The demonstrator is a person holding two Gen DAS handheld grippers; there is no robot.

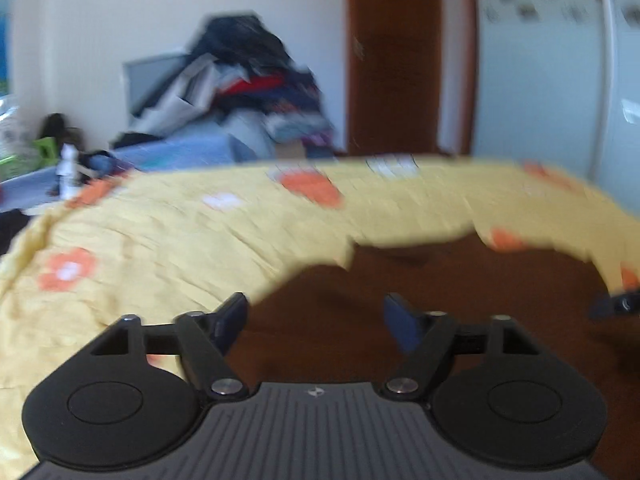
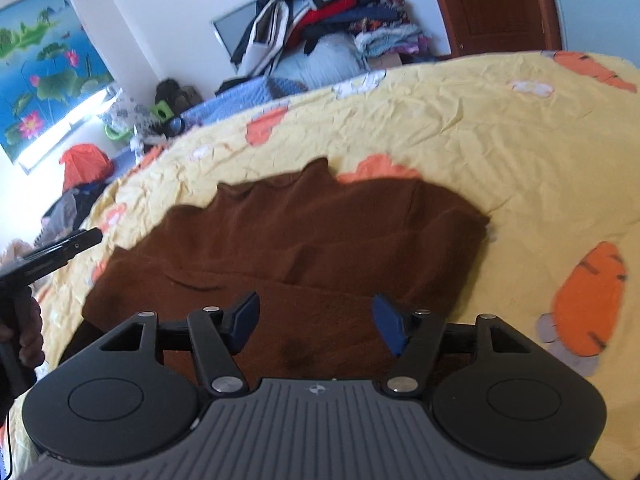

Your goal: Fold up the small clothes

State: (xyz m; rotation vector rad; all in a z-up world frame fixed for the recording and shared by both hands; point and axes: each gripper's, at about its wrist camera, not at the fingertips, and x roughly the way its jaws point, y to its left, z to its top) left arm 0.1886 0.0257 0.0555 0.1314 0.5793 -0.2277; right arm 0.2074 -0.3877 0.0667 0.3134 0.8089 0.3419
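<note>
A small brown garment [image 2: 320,240] lies partly folded on a yellow bedspread with orange carrots [image 2: 500,128]. It also shows in the blurred left wrist view [image 1: 440,300]. My right gripper [image 2: 316,322] is open and empty, just above the garment's near edge. My left gripper [image 1: 316,320] is open and empty over the garment's left part, near the bedspread [image 1: 160,240]. The left gripper also shows at the left edge of the right wrist view [image 2: 76,242], held in a hand. The right gripper's tip shows at the right edge of the left wrist view [image 1: 618,304].
A pile of clothes [image 2: 320,12] is stacked against the far wall on a blue surface [image 2: 240,96]. A brown door [image 2: 492,4] stands at the back right. A lotus picture [image 2: 44,72] hangs on the left wall. An orange bag [image 2: 84,164] lies beside the bed.
</note>
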